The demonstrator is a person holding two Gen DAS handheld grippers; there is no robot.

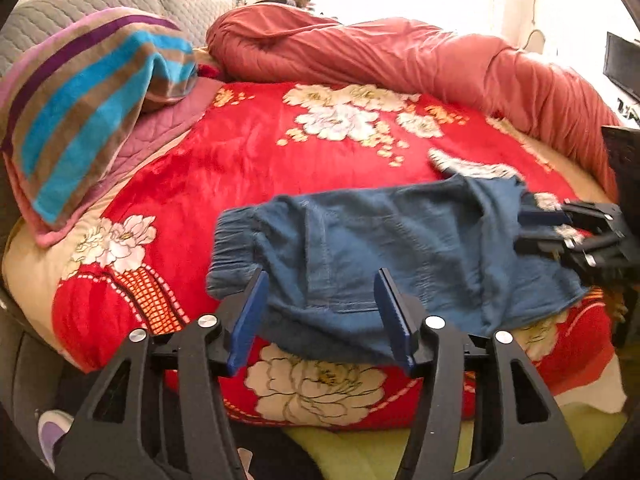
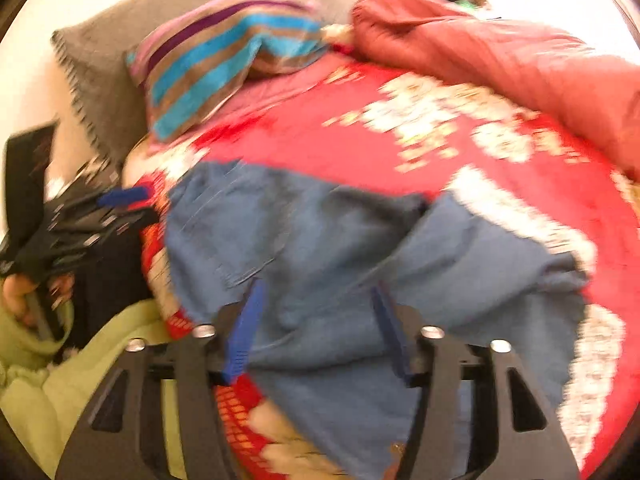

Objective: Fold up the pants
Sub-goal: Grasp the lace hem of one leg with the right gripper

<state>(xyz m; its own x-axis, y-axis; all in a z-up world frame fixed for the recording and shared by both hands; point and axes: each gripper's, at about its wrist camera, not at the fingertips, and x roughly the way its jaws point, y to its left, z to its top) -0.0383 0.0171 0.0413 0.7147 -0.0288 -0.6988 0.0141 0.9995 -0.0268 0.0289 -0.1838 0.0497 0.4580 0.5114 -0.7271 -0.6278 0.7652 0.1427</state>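
Observation:
Blue denim pants (image 1: pixel 400 252) lie crumpled across the red floral blanket (image 1: pixel 248 152), elastic cuff at the left. My left gripper (image 1: pixel 322 304) is open, its blue pads either side of the pants' near edge, holding nothing. In the right wrist view, blurred, the pants (image 2: pixel 320 240) spread under my right gripper (image 2: pixel 316 320), which is open above the cloth. The right gripper also shows in the left wrist view (image 1: pixel 560 228) at the pants' right end. The left gripper shows at the far left of the right wrist view (image 2: pixel 120 200).
A striped blue, brown and purple towel (image 1: pixel 88 112) lies at the back left over a pink quilt. A bunched coral duvet (image 1: pixel 400 56) runs along the back and right. A grey headboard (image 1: pixel 100 0) is behind. Light green bedding (image 1: pixel 360 452) hangs at the near edge.

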